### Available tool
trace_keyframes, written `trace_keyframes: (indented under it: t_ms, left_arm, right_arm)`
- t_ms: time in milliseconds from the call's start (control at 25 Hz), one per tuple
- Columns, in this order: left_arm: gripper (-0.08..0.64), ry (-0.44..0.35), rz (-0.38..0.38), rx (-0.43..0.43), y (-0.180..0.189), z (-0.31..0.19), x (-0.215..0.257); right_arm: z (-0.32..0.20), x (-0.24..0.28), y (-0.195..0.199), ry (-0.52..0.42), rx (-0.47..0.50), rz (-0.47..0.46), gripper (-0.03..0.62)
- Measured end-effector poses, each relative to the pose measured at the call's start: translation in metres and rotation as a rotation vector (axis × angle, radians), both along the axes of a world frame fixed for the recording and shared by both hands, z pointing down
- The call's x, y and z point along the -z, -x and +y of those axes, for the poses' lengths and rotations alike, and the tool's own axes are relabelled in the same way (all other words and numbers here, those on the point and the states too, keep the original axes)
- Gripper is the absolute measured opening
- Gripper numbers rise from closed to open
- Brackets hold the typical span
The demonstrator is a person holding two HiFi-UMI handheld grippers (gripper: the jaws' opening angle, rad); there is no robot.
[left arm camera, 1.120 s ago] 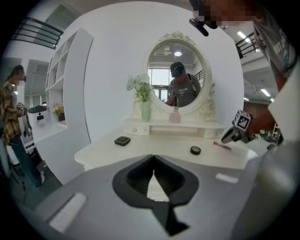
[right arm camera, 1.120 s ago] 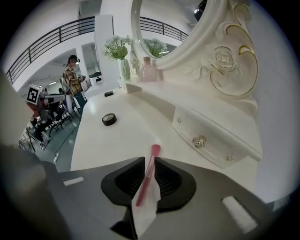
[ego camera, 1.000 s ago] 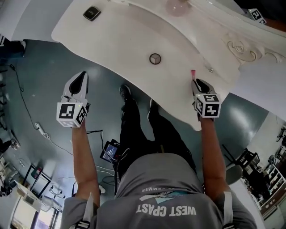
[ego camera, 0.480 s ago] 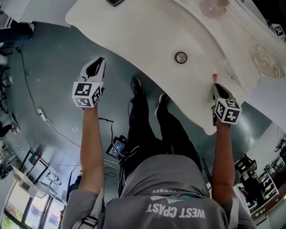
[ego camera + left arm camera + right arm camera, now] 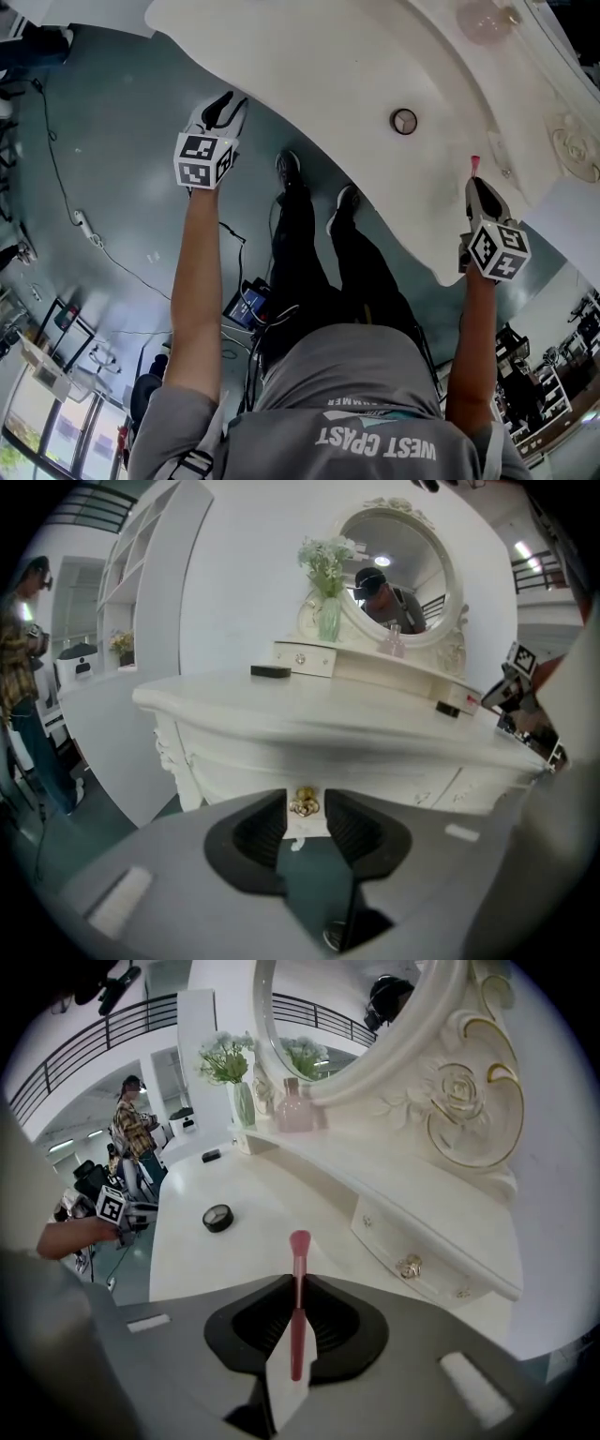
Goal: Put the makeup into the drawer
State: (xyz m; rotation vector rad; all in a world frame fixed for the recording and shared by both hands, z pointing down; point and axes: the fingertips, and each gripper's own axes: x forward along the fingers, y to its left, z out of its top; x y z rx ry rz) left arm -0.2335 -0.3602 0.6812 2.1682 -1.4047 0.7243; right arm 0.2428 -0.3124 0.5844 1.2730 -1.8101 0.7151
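Left tongs (image 5: 304, 822): had sunk from beside the worktop (image 5: 309, 75) to its front edge; pressed together a second before, they were now spreading around the gold drawer knob (image 5: 303, 802), seemingly without touching it.
Right tongs (image 5: 298, 1321): still pinched the pink makeup brush (image 5: 299, 1241) above the worktop.

White capitals reading "WEST C-AST", the second letter of the second word not coming out clearly, are running across the person's grey shirt (image 5: 375, 441), well behind both pairs of jaws, and a smaller line above them is ending in "MMER". Black-and-white square code markers, carrying no letters or numbers, are sitting on the cubes just behind the jaws of the left gripper (image 5: 228, 101), whose jaws are opening with a gold knob (image 5: 303, 802) showing between them, and of the right gripper (image 5: 476, 183). Nothing ahead of either pair of jaws is showing readable print.
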Motion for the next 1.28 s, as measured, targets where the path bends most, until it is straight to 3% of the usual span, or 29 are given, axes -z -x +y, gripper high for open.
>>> trace_keyframes:
  t_ms: [680,1280]
  left_arm:
    - [0.161,0.052,-0.026,-0.131,-0.022,-0.022,-0.047]
    - [0.129,0.052,-0.012,-0.097,-0.015,-0.022,-0.041]
  right_arm:
    - [-0.04,0.096,0.072,-0.202,0.103,-0.127,0.044]
    - [-0.054,0.146,0.141,-0.261,0.223,-0.177,0.044]
